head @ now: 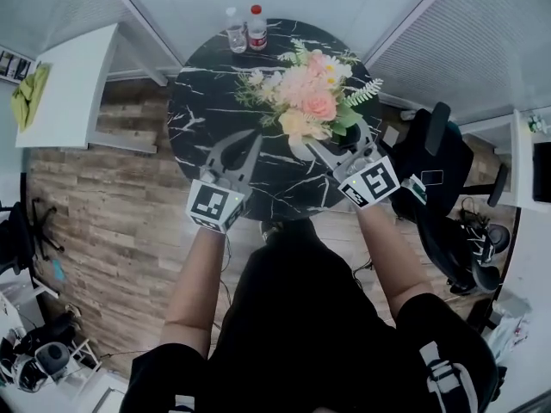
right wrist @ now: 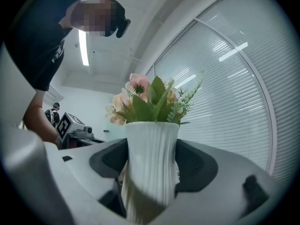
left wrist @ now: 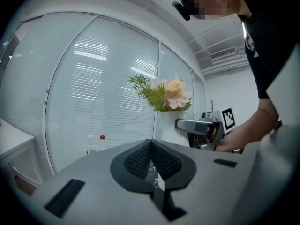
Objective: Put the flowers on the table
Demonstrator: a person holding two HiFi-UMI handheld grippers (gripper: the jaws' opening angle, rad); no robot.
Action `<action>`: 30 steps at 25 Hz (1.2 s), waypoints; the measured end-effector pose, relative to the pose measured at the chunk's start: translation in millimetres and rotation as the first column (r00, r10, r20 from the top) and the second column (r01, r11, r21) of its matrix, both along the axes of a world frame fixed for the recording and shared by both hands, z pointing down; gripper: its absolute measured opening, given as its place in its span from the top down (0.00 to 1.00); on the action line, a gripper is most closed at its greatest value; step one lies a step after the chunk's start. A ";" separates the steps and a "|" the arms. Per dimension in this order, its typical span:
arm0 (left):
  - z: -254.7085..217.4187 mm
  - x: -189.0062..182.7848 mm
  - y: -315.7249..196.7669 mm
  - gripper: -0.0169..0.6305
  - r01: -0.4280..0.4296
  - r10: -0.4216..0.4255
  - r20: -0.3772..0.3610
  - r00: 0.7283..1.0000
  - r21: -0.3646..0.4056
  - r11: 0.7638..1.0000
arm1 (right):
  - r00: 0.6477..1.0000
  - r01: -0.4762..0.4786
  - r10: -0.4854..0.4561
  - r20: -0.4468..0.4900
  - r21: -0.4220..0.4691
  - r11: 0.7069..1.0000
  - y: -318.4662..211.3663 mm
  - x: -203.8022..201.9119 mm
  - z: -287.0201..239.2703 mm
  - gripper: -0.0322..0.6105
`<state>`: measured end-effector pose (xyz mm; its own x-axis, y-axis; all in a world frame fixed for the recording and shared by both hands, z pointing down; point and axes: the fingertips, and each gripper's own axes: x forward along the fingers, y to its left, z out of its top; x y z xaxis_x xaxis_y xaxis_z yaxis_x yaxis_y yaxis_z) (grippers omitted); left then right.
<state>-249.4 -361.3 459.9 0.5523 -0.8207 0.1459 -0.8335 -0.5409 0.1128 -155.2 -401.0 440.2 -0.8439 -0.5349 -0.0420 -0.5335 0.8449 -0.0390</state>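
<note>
Task's thing: the flowers (head: 306, 97), a pink, peach and cream bouquet with green sprigs, stand in a white ribbed vase (right wrist: 151, 158) over the right-middle part of the table.
Right gripper (head: 337, 147): its jaws are closed on the vase, one dark pad pressed against each side of the ribbed wall, with the blooms rising just above the jaws.
Vase base: it is hidden below the jaws, so I cannot tell whether it rests on the tabletop or is clear of it.
Left gripper (head: 237, 149): its jaws are together, the pads meet at the tips and nothing is between them. It is held above the near-left part of the table, apart from the vase.
Table (head: 202, 101): it is round, of black marble with white veins. Its near rim lies just in front of the person, under both grippers.
Far edge: two bottles (head: 245, 28) stand side by side, one with a red cap and one clear, to the far left of the bouquet and apart from it.
Open room: the left half of the tabletop is bare, as is the near strip between the grippers.
Right side: a black office chair (head: 439, 166) stands near the table rim, just beside the right forearm.
Left side: a white side table (head: 73, 84) stands well apart across the wood floor (head: 103, 205).
Far side: window blinds (left wrist: 93, 107) run behind the table.
</note>
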 end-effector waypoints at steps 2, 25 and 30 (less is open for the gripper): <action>11.4 -2.3 -12.1 0.95 0.015 -0.015 0.000 1.000 -0.008 1.000 | 1.000 -0.005 0.005 -0.001 0.005 1.000 -14.7 -2.4 12.1 0.45; 145.3 -18.2 -131.5 0.95 0.165 -0.165 0.007 0.986 -0.055 0.985 | 0.999 -0.039 0.039 -0.032 -0.003 0.999 -150.2 -64.2 155.4 0.45; 149.8 -22.0 -139.3 0.95 0.178 -0.178 -0.008 0.984 -0.044 0.983 | 0.999 -0.038 0.038 -0.008 0.006 0.999 -164.2 -73.5 156.5 0.45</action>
